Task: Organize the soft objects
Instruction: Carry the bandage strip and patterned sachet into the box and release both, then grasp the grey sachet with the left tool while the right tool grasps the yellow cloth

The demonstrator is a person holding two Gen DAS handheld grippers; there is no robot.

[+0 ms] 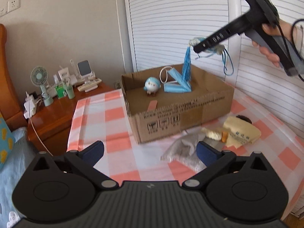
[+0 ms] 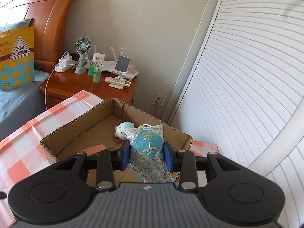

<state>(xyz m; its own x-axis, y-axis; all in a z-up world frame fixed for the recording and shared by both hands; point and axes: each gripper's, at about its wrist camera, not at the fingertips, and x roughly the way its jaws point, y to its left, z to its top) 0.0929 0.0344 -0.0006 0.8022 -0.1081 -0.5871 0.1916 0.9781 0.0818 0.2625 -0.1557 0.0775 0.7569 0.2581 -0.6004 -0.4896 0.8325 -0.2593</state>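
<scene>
An open cardboard box [image 1: 190,110] stands on the checked table; it also shows in the right wrist view [image 2: 79,125]. Inside lie a small blue-and-white plush bird [image 1: 151,86] [image 2: 121,130] and a blue face mask [image 1: 176,84]. My right gripper [image 2: 146,154] is shut on a blue embroidered sachet [image 2: 147,146] and holds it above the box. In the left wrist view the sachet's blue tassel [image 1: 187,66] hangs over the box. My left gripper [image 1: 150,152] is open and empty, low over the table, in front of a grey cloth [image 1: 182,150].
A yellow cloth [image 1: 241,133] and small items lie right of the box on the pink-checked tablecloth [image 1: 114,114]. A wooden nightstand [image 2: 87,83] with a fan, bottles and remotes stands at the left. Slatted white doors [image 2: 247,76] are behind the box.
</scene>
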